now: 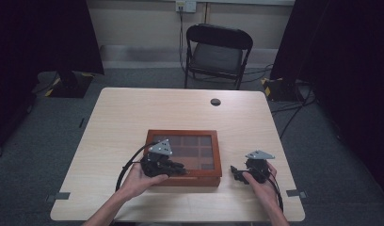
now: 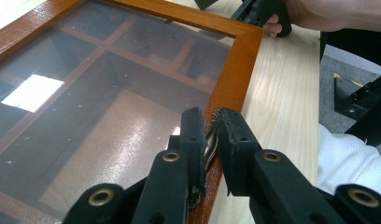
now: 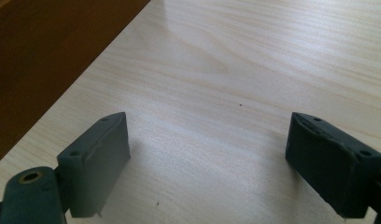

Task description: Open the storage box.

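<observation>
We see a box (image 1: 184,157) of glossy varnished wood with a shiny glass lid. Our table (image 1: 133,117) is pale, matt wood.

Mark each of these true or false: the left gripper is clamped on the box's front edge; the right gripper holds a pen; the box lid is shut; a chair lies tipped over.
1. The left gripper is clamped on the front edge of the wooden box. True.
2. The right gripper holds a pen. False: its jaws stand open over bare table.
3. The glass lid is shut. True.
4. The chair lies tipped over. False: it stands upright.
</observation>
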Demonstrator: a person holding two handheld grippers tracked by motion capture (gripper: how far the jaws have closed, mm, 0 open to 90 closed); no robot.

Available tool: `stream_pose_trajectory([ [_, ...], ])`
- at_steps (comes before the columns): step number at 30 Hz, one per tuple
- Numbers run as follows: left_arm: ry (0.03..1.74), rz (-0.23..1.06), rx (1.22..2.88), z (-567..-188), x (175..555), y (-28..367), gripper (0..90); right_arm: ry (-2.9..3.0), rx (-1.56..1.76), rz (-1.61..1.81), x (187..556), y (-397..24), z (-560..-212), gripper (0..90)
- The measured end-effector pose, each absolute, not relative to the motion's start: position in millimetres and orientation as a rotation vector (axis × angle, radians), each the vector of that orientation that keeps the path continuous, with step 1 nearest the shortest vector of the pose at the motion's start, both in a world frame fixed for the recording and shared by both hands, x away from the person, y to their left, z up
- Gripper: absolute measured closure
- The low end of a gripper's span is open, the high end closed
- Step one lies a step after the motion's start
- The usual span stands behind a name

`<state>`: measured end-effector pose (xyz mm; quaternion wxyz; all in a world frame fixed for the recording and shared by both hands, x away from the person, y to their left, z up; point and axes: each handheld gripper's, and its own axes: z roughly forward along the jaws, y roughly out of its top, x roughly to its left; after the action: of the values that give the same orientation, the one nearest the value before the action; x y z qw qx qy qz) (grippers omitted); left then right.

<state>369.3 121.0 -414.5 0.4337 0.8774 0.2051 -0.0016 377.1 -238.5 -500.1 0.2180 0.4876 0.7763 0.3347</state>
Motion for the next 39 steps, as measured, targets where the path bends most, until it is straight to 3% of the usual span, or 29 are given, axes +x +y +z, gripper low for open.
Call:
stream_pose_trajectory([
  [39, 0.524, -0.015, 2.159, -395.2, 374.6, 124.5, 80.2, 2.149, 1.35, 0.927, 377.0, -238.5, -500.1, 12.8],
])
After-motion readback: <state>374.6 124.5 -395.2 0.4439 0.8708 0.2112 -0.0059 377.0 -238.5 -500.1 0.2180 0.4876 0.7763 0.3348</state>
